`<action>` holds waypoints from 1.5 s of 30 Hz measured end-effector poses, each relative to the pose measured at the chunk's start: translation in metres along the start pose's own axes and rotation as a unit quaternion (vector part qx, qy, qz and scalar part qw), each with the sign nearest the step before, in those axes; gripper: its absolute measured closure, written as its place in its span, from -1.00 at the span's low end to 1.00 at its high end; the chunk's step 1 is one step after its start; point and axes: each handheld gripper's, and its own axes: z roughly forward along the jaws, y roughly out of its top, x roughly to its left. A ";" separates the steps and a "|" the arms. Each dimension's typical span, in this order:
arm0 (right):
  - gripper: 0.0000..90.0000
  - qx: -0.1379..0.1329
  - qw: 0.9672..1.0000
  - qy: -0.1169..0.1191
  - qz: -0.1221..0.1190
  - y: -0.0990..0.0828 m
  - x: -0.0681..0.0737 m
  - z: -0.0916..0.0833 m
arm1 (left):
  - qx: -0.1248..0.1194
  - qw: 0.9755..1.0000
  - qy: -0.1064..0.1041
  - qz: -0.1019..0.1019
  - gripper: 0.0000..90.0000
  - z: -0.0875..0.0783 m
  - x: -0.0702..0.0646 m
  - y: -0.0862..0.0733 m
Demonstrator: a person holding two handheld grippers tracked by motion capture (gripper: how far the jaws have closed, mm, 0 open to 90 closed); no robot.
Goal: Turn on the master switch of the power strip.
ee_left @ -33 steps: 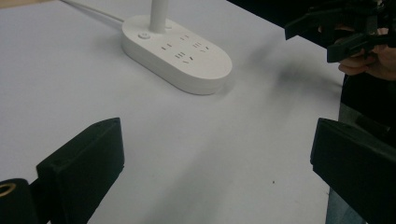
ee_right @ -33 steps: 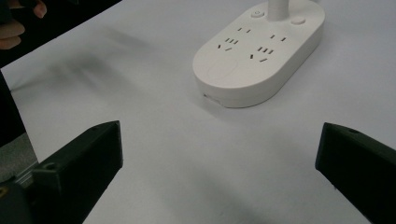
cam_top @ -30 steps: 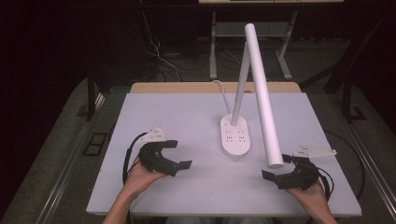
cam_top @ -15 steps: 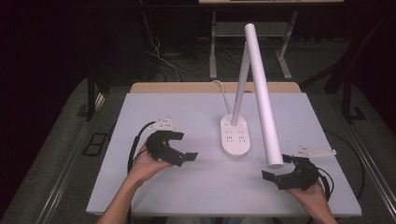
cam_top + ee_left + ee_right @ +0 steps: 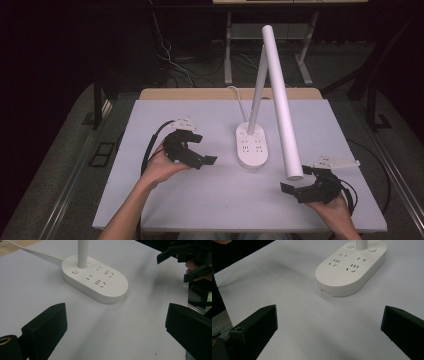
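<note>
A pale grey surface (image 5: 210,200) spans the high view, its far edge backed by a strip of bare wood, with dark floor and cables beyond. At its centre stands a white desk lamp (image 5: 277,100) — a slim stem rising from the base and a long tubular head sloping down toward the near right, its round end hanging just above and beside the right gripper. The lamp's oval base (image 5: 252,145) doubles as a power strip, with rows of sockets on its top and round buttons by the stem; a white cord (image 5: 235,92) leaves it toward the far edge. To the left of the base, the left gripper (image 5: 200,150) is held in a hand whose forearm comes in from the bottom, raised off the surface, its jaws spread wide and pointing at the base, near it but not touching. At the near right corner, the right gripper (image 5: 295,180) sits low in the other hand, its jaws likewise wide apart and holding nothing, turned toward the base and well apart from it. From the left gripper view, the base (image 5: 95,280) lies ahead between the two black jaws, the other gripper visible at the far right; the right gripper view shows the same base (image 5: 352,267) ahead — bare surface between.
</note>
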 end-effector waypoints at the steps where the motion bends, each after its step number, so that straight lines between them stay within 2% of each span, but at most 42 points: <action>1: -1.00 0.000 1.000 0.000 0.000 0.000 0.000 0.000 | -0.001 1.000 0.000 0.000 -0.94 0.001 0.000 0.001; 6: -1.00 -0.002 1.000 -0.001 -0.001 0.000 0.000 0.000 | 0.012 1.000 -0.001 0.011 -0.94 0.007 0.002 0.010; 12: -1.00 0.002 1.000 0.001 0.005 0.000 0.001 0.000 | 0.020 1.000 -0.003 0.011 -0.93 0.017 0.005 0.016; 14: -1.00 0.001 1.000 -0.001 -0.003 0.000 0.000 0.001 | 0.027 1.000 -0.002 0.014 -0.93 0.020 0.007 0.018; 20: -1.00 0.001 1.000 -0.001 -0.003 0.000 0.000 0.001 | 0.035 0.999 -0.009 0.012 -0.93 0.031 0.013 0.024; 28: -1.00 0.000 1.000 0.000 -0.001 0.000 -0.001 0.001 | 0.042 0.999 -0.007 0.018 -0.91 0.041 0.021 0.034; 29: -1.00 -0.001 1.000 0.000 -0.002 0.000 -0.001 0.001 | 0.042 0.999 -0.005 0.018 -0.91 0.042 0.022 0.035; 30: -1.00 -0.001 1.000 0.000 -0.004 0.000 -0.002 0.001 | 0.033 0.999 -0.003 0.010 -0.91 0.044 0.022 0.035; 31: -1.00 -0.001 1.000 0.000 -0.003 0.000 -0.002 0.001 | 0.040 0.999 -0.003 0.012 -0.90 0.044 0.024 0.037; 45: -1.00 0.000 1.000 -0.002 0.004 -0.001 -0.003 0.000 | 0.047 0.999 0.001 0.012 -0.79 0.054 0.034 0.058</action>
